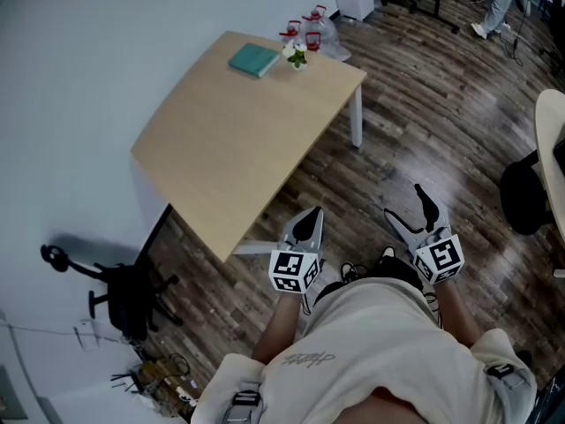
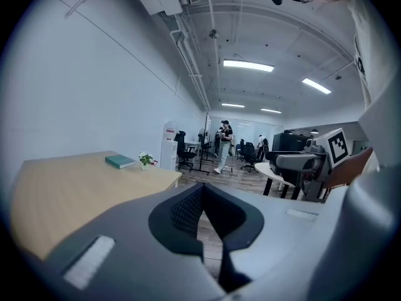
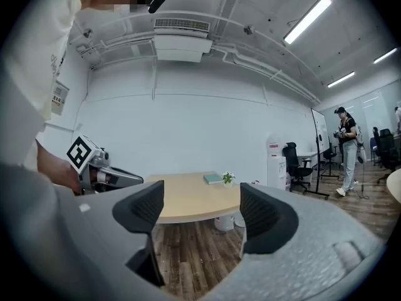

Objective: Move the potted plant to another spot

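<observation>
The potted plant, a small white pot with green leaves and pale flowers, stands at the far corner of the light wooden table, next to a teal book. Both grippers hang over the floor at the table's near side, far from the plant. My left gripper is shut with nothing in it; its jaws meet in the left gripper view. My right gripper is open and empty. Between its spread jaws I see the table, the plant and the book in the distance.
A black office chair stands by the wall left of the table. Red-capped containers sit on the floor beyond the far corner. A round table with a dark chair is at the right. A person stands far off.
</observation>
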